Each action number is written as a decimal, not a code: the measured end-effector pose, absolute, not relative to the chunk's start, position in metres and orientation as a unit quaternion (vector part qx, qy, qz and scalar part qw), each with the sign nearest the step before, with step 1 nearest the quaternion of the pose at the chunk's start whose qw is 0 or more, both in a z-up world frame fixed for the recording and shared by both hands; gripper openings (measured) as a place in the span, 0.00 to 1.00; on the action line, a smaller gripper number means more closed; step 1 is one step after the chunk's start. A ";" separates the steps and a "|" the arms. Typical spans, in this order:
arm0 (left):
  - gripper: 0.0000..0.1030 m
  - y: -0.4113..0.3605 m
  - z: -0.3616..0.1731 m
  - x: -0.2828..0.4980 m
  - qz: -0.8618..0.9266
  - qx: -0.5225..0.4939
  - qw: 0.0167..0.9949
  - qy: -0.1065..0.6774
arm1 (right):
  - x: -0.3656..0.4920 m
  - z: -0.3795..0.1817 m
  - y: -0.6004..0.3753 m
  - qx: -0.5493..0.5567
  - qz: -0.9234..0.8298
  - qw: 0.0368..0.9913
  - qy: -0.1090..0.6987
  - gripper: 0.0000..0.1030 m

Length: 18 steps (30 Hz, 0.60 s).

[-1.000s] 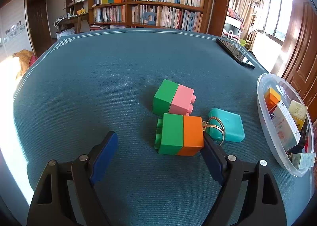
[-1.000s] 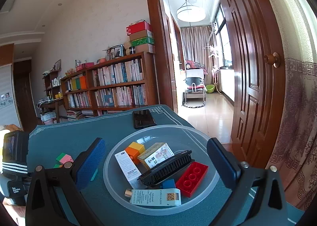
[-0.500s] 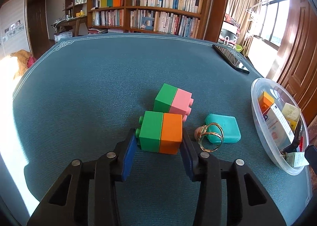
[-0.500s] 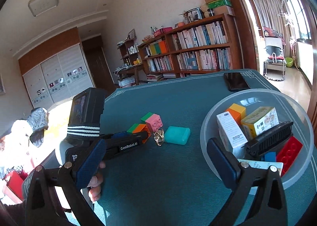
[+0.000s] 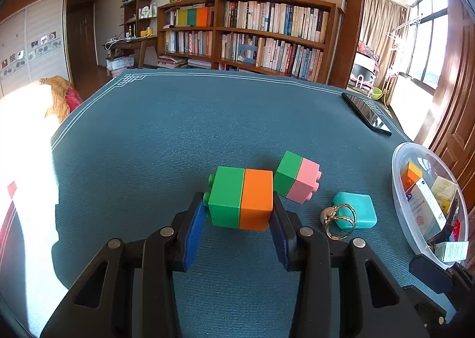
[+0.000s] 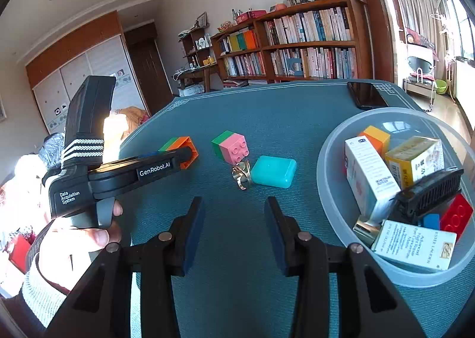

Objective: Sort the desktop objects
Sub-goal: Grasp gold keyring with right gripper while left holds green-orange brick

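Observation:
My left gripper (image 5: pixel 239 213) is shut on a green-and-orange block (image 5: pixel 240 200), its blue pads pressing both ends, and holds it just above the teal tablecloth. The right wrist view shows this same block (image 6: pixel 181 145) in that gripper, held by a person's hand. A green-and-pink block (image 5: pixel 297 177) lies just right of it, with a teal case (image 5: pixel 356 210) and a gold ring clip (image 5: pixel 338 220) beyond. My right gripper (image 6: pixel 234 207) hovers near the clip (image 6: pixel 242 176) and case (image 6: pixel 273 171). Its jaws are closing with only cloth between them.
A clear plastic bowl (image 6: pixel 326 160) at the right holds several boxes, a black comb and red, orange and blue blocks. A black phone (image 6: pixel 366 94) lies at the table's far right edge. A bookshelf stands behind the table.
The left jaws closed on the green-and-orange block and raised it slightly. The right gripper swung left from over the bowl, dipped toward the table, and its jaws narrowed.

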<state>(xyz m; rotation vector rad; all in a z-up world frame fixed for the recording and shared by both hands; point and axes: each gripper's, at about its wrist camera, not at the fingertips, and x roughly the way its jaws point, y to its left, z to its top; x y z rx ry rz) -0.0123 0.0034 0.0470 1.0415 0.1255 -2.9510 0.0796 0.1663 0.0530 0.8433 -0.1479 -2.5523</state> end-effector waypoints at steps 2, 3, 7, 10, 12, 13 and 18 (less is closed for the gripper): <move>0.43 0.003 0.049 -0.011 -0.944 0.327 0.009 0.037 | 0.074 0.050 0.160 0.326 -0.917 0.224 -0.049 0.36; 0.43 0.001 0.050 -0.011 -0.945 0.326 0.010 0.037 | 0.071 0.049 0.158 0.334 -0.916 0.219 -0.043 0.33; 0.43 -0.009 0.049 -0.014 -0.940 0.334 0.015 0.062 | 0.057 0.047 0.148 0.353 -0.914 0.196 -0.018 0.31; 0.43 -0.016 0.046 -0.015 -0.936 0.342 0.022 0.078 | 0.039 0.047 0.146 0.361 -0.915 0.178 -0.018 0.31; 0.43 -0.019 0.045 -0.016 -0.935 0.345 0.022 0.084 | 0.029 0.047 0.146 0.365 -0.915 0.171 -0.027 0.31; 0.43 -0.019 0.045 -0.015 -0.935 0.345 0.022 0.085 | 0.024 0.047 0.145 0.366 -0.914 0.170 -0.031 0.31; 0.44 -0.021 0.045 -0.014 -0.934 0.345 0.018 0.093 | 0.012 0.044 0.132 0.368 -0.914 0.168 -0.024 0.28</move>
